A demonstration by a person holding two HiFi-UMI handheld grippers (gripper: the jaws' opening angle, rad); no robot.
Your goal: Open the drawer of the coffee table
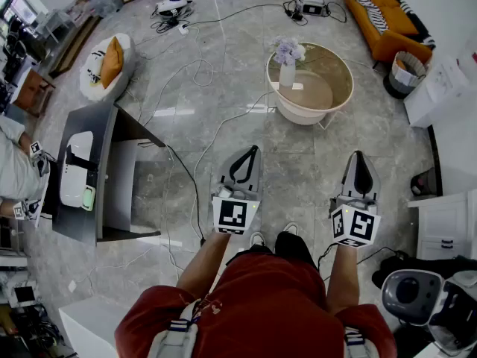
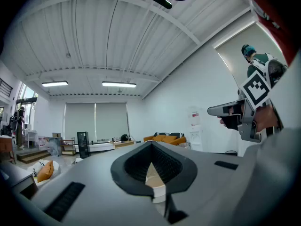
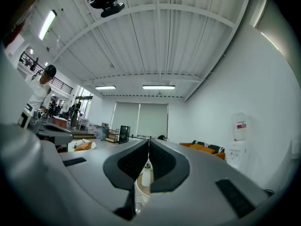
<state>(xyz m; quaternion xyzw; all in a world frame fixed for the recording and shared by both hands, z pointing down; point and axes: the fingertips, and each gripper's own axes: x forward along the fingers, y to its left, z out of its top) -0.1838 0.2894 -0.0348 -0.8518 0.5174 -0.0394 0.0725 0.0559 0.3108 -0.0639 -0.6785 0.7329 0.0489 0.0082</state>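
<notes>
Coffee table [image 1: 302,115] stands well ahead on the floor, carrying a vase [image 1: 287,73]; no drawer shows. Left gripper [image 1: 256,149] and right gripper [image 1: 359,154] point level, fingers clenched, empty. Likely the approach: walk up, find the drawer, part 1 gripper's fingers.

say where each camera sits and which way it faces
Head view: on the person's head, looking steeply down at the coffee table, both forearms, left gripper and right gripper.
Left gripper view: on the left gripper, level across the room; shows its shut jaws and the right gripper.
Right gripper view: on the right gripper, level toward the vase; shows its shut jaws.
Shared: all three show the orange sofa.
</notes>
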